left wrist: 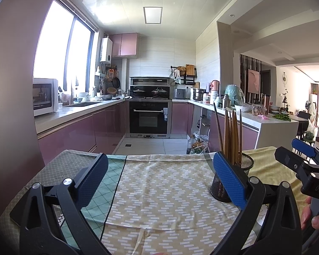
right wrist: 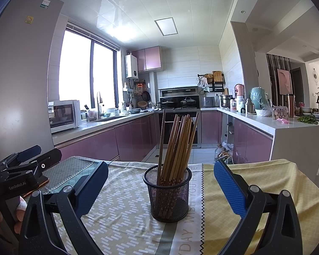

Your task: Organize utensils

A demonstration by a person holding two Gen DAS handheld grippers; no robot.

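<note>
A black mesh holder [right wrist: 169, 193] stands upright on the table, filled with several wooden chopsticks [right wrist: 178, 146] that lean right. My right gripper [right wrist: 159, 182] is open, its blue pads on either side of the holder without touching it. In the left wrist view the same holder [left wrist: 234, 178] sits behind the right pad, chopsticks [left wrist: 231, 136] sticking up. My left gripper [left wrist: 159, 180] is open over bare cloth, nothing between its fingers. The right gripper [left wrist: 302, 159] shows at the far right of that view.
The table wears patterned cloths [left wrist: 159, 191]: beige-and-white in the middle, green check left, yellow right [right wrist: 255, 187]. Beyond the far table edge lies the kitchen floor, pink cabinets [left wrist: 78, 131] and an oven [left wrist: 148, 119]. A hand [left wrist: 312, 218] grips the right tool.
</note>
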